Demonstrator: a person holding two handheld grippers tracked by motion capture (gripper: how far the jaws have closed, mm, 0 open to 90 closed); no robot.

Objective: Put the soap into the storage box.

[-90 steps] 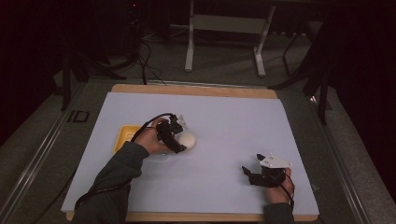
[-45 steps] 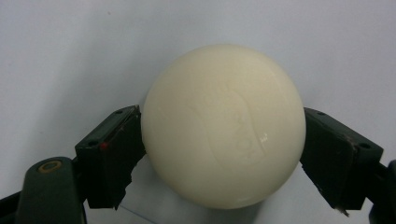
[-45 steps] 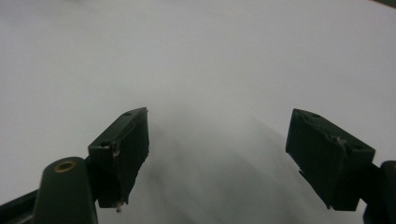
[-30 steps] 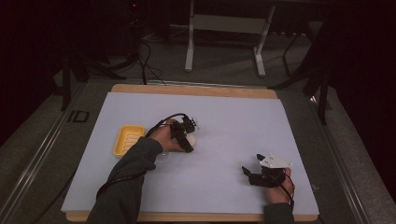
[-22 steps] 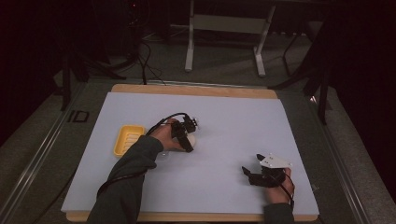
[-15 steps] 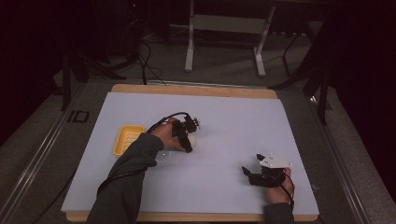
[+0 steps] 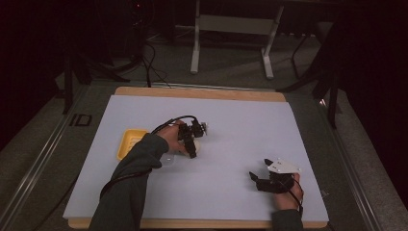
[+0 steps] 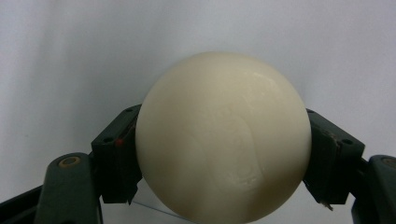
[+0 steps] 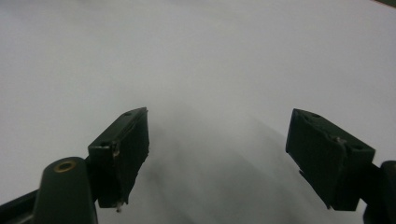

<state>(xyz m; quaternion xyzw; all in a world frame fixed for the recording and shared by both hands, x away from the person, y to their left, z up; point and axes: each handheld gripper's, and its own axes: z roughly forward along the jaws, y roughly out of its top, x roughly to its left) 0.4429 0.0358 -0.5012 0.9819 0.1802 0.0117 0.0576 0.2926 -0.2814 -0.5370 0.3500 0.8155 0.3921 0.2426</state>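
Jaws of left gripper clamp cream ball.

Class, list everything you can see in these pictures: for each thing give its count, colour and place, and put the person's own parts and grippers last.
Ball: one, cream-white, clamped between the left gripper's jaws.
Tray: one, yellow, on the sheet's left part, beside the left forearm.
Sheet: one, white, covering the tabletop.
Table: one, wooden edge showing at the far side.
Frame: one, pale metal legs, on the floor beyond the table.
Left gripper: one, black, near the table's middle, shut on the ball.
Right gripper: one, black with a grey plate, near right corner, jaws open.
Sleeves: two, dark, entering from the bottom.
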